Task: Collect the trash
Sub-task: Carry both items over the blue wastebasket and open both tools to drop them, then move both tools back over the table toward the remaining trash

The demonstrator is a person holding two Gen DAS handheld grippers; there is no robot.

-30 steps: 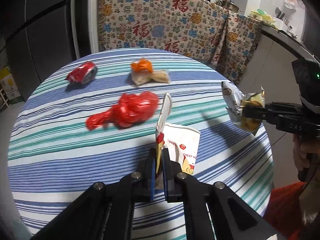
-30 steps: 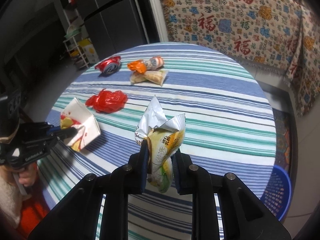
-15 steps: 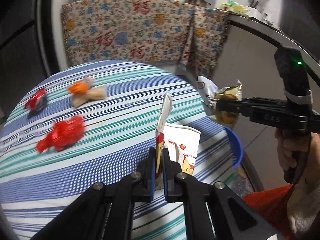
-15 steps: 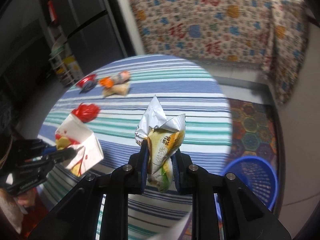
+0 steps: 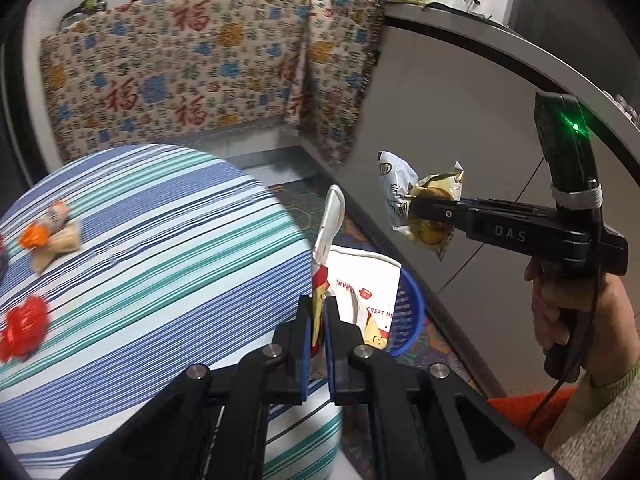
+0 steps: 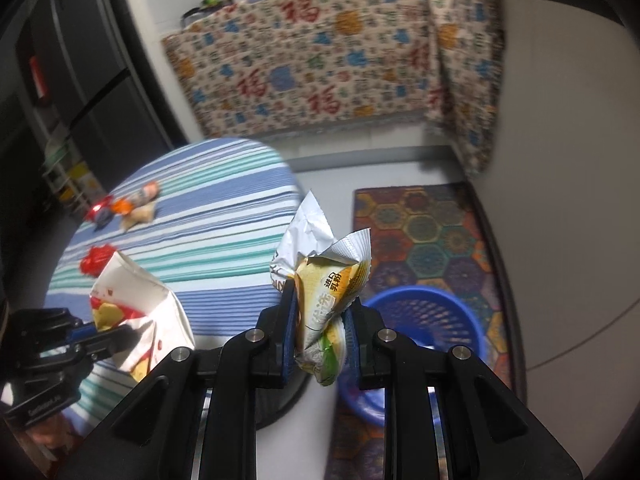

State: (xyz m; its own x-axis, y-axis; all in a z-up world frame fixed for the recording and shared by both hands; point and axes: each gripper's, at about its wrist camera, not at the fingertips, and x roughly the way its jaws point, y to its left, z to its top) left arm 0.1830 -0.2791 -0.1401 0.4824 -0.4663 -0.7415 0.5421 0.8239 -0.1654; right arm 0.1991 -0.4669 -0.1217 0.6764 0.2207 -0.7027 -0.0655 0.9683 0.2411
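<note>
With the left hand-held gripper [image 5: 318, 334] clamped on a white paper carton [image 5: 360, 300] and the right hand-held gripper [image 6: 322, 326] clamped on a yellow snack bag [image 6: 326, 300], both near the blue basket [image 6: 432, 312], neither piece is dropped in yet, and several scraps remain on the bench [image 5: 140, 240] beside the basket.

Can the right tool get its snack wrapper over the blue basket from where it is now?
Probably yes. The right tool is shut on the snack wrapper, and the blue basket sits open on the floor just beyond it, past the table edge, with nothing in between.
</note>
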